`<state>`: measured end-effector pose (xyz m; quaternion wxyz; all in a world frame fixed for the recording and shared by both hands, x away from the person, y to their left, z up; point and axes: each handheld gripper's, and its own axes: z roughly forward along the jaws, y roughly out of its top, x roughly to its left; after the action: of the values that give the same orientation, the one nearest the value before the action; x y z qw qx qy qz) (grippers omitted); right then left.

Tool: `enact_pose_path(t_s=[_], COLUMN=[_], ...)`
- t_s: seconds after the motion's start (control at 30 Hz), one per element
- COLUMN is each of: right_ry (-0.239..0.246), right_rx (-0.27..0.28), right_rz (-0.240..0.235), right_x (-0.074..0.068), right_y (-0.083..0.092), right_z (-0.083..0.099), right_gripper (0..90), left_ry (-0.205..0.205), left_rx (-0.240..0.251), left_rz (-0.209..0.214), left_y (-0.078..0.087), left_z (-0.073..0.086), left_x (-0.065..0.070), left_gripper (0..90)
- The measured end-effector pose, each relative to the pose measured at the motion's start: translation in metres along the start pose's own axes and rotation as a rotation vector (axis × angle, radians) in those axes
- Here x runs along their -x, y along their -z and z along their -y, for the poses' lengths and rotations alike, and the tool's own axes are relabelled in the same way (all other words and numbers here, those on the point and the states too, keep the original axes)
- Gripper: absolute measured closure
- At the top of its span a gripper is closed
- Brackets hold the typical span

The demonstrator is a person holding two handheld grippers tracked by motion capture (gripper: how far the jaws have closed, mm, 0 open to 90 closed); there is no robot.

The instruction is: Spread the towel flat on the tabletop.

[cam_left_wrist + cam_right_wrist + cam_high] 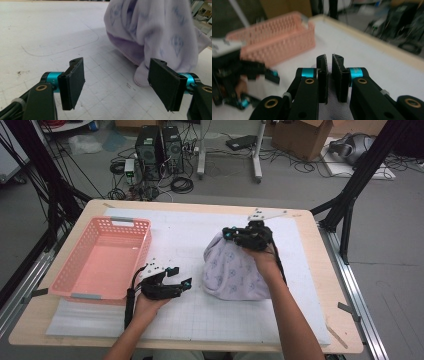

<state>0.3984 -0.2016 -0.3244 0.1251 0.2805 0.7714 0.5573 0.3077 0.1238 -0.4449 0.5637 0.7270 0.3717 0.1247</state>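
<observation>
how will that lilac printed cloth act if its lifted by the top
Probably floppy: the cloth slumps in soft folds under the right tongs, pinched shut on its top. Likely light for its bulk, being knit fabric. It should drape and sag, not roll.

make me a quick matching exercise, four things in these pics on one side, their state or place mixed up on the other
Things:
1. basket
2. cloth
3. left tongs
4. right tongs

States:
a. open, beside the cloth
b. pink, at the table's left
c. nearly shut on a fold of cloth
d. pale purple, bunched in a heap

Pairs: 1-b, 2-d, 3-a, 4-c
</observation>
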Motion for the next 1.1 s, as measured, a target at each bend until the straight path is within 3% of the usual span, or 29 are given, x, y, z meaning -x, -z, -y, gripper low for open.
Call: enact_pose_path(t_s=[0.07, 0.2, 0.23, 0.3, 0.37, 0.4, 0.47, 0.53, 0.57, 0.63, 0.73, 0.87, 0.93, 1.0, 1.1], right_ry=[0.052, 0.067, 0.074, 0.11, 0.106, 0.097, 0.024, -0.049, -0.061, -0.058, -0.046, -0.082, -0.154, -0.198, -0.134], right_rx=[-0.03, -0.09, -0.124, -0.242, -0.398, -0.444, -0.448, -0.411, -0.39, -0.348, -0.329, -0.352, -0.351, -0.392, -0.421], right_rz=[0.086, 0.196, 0.23, 0.343, 0.476, 0.521, 0.572, 0.574, 0.568, 0.544, 0.5, 0.407, 0.321, 0.231, 0.201], right_x=[0.002, 0.015, 0.018, 0.025, 0.033, 0.038, 0.049, 0.054, 0.055, 0.051, 0.043, 0.041, 0.041, 0.038, 0.025], right_y=[0.011, 0.033, 0.037, 0.044, 0.048, 0.052, 0.064, 0.076, 0.08, 0.087, 0.089, 0.081, 0.074, 0.066, 0.063], right_z=[-0.001, 0.016, 0.021, 0.035, 0.053, 0.062, 0.079, 0.09, 0.093, 0.095, 0.098, 0.109, 0.119, 0.128, 0.137], right_gripper=[82.4, 82.6, 82.7, 83.7, 86.6, 88.7, 88.4, 82.6, 80.8, 76.4, 68.5, 54.1, 46.3, 50.6, 72.6], left_ry=[0.001, 0.0, -0.001, 0.0, 0.0, 0.003, 0.003, 0.003, 0.003, 0.005, 0.005, 0.003, -0.01, -0.01, -0.006], left_rx=[-0.001, -0.005, -0.007, -0.008, -0.009, -0.007, -0.012, -0.014, -0.014, -0.015, -0.017, -0.016, -0.021, -0.024, -0.024], left_rz=[0.0, 0.0, 0.001, 0.003, 0.005, 0.006, 0.009, 0.011, 0.01, 0.008, 0.006, 0.005, 0.009, 0.009, 0.009], left_y=[0.0, 0.0, 0.0, -0.001, -0.002, -0.002, -0.003, -0.004, -0.004, -0.005, -0.005, -0.005, -0.005, -0.004, -0.004], left_z=[0.0, 0.0, 0.0, 0.001, 0.001, 0.001, 0.001, 0.002, 0.002, 0.003, 0.003, 0.003, 0.003, 0.003, 0.003], left_x=[0.0, 0.0, 0.0, 0.001, 0.001, 0.002, 0.002, 0.003, 0.003, 0.002, 0.002, 0.003, 0.003, 0.003, 0.002], left_gripper=[29.6, 29.6, 29.6, 29.6, 29.7, 29.7, 29.8, 29.9, 30.0, 30.0, 30.0, 30.2, 32.7, 33.1, 33.1])
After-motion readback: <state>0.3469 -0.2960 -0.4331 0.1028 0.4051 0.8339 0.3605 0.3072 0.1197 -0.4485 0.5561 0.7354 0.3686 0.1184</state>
